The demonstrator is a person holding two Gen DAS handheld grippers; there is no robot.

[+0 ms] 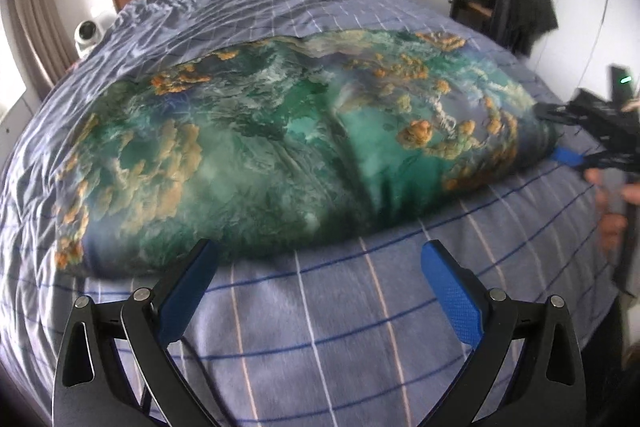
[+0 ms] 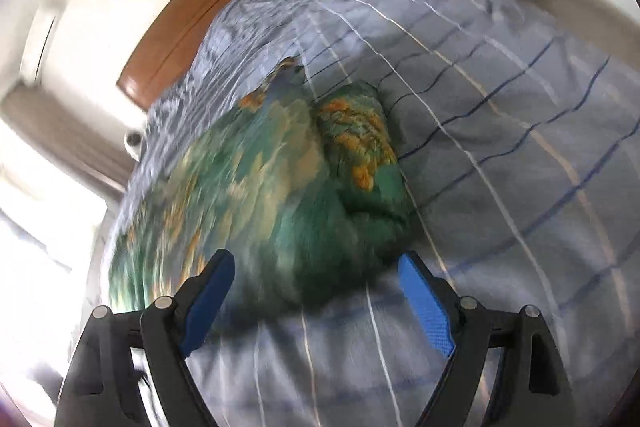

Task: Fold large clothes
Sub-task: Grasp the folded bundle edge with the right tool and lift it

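Garment (image 1: pixel 260 155) spread on bed (image 1: pixel 320 327), just ahead of open left claw (image 1: pixel 320 267).

The garment (image 1: pixel 256 155) was a large piece of thin cloth printed in green and teal with orange and tan patches, like clouds or foliage; it lay spread across the middle of the bed (image 1: pixel 340 327), long side running from the bed's left edge toward its right edge; a crease crossed it right of centre; its right end (image 2: pixel 360 143) was bunched and doubled over, raised off the bed.
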